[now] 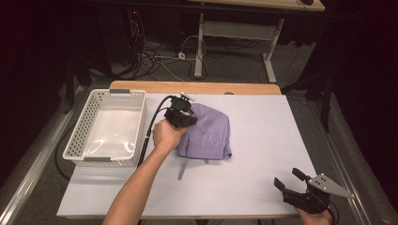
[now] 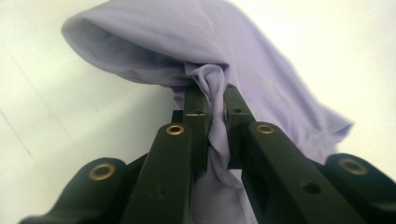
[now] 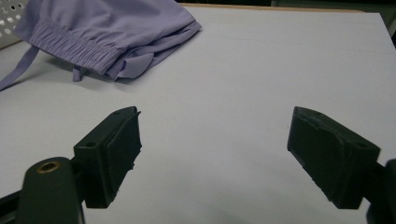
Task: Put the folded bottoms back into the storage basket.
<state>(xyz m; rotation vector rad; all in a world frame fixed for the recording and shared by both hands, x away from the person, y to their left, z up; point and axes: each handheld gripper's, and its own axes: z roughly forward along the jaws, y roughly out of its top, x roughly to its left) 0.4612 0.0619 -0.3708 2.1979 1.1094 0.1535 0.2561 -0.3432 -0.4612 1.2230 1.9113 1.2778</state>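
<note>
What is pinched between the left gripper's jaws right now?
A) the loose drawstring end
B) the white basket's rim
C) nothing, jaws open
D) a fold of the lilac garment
D: in the left gripper view, the left gripper has its jaws clamped on a bunched fold of the lilac garment.

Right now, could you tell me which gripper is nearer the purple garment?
Left. The left gripper is clamped on the garment; the right gripper sits open, apart from it, near the table's front corner.
</note>
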